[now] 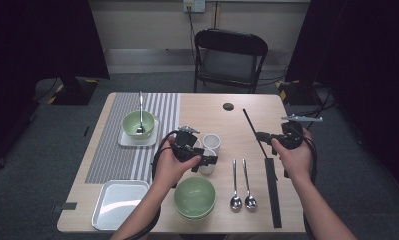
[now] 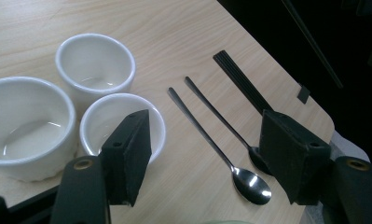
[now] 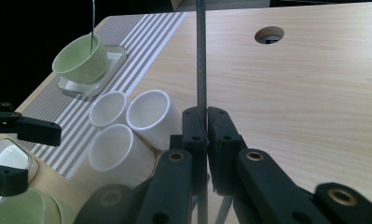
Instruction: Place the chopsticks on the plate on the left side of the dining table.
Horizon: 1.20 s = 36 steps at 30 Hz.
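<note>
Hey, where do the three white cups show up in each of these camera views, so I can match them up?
High view: the white cups stand mid-table, partly behind the left gripper.
Left gripper view: at the left, one behind the near jaw.
Right gripper view: lower left of centre.
Shared landmark: the two spoons and the green bowl on its tray.

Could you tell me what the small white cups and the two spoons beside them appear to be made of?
The three small white round cups look like glazed ceramic: thick rounded rims with soft glossy highlights inside, though hard plastic cannot be ruled out. The two slim silver spoons appear to be polished metal, probably stainless steel, since their bowls give sharp mirror-like glints.
</note>
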{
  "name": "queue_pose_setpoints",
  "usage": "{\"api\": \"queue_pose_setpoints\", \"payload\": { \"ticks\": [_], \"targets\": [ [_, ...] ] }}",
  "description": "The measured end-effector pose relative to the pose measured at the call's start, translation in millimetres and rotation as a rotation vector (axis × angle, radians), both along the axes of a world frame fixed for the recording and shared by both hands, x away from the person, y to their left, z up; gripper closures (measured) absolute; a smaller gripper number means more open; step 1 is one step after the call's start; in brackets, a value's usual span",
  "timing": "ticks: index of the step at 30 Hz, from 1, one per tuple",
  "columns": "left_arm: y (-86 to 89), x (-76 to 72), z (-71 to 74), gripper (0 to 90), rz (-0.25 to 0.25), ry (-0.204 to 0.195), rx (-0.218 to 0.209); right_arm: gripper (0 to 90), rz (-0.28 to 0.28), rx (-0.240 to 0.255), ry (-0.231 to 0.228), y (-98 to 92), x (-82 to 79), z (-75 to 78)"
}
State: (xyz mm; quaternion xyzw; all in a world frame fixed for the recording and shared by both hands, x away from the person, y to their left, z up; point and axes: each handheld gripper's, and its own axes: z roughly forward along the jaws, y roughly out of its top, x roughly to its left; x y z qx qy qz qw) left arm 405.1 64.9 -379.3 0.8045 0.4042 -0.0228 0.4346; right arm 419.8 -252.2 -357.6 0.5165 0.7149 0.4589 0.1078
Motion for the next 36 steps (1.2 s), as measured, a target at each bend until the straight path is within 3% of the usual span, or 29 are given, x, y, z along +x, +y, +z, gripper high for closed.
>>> {"api": "queue_pose_setpoints", "payload": {
  "ticks": [10, 17, 36],
  "targets": [
    [-17.0, -3.7, 1.4, 35.5, -0.020, 0.000, -0.004, 87.0, 0.010, 0.012, -0.007, 7.8, 0.7, 5.2],
    [-27.5, -7.3, 1.0, 35.0, -0.049, -0.013, 0.030, 87.0, 0.019, 0.022, -0.007, 12.7, 1.4, 9.3],
    [-54.0, -12.1, -3.3, 38.3, -0.104, 0.007, -0.022, 87.0, 0.035, 0.049, -0.017, 27.9, 1.1, 12.4]
  ]
}}
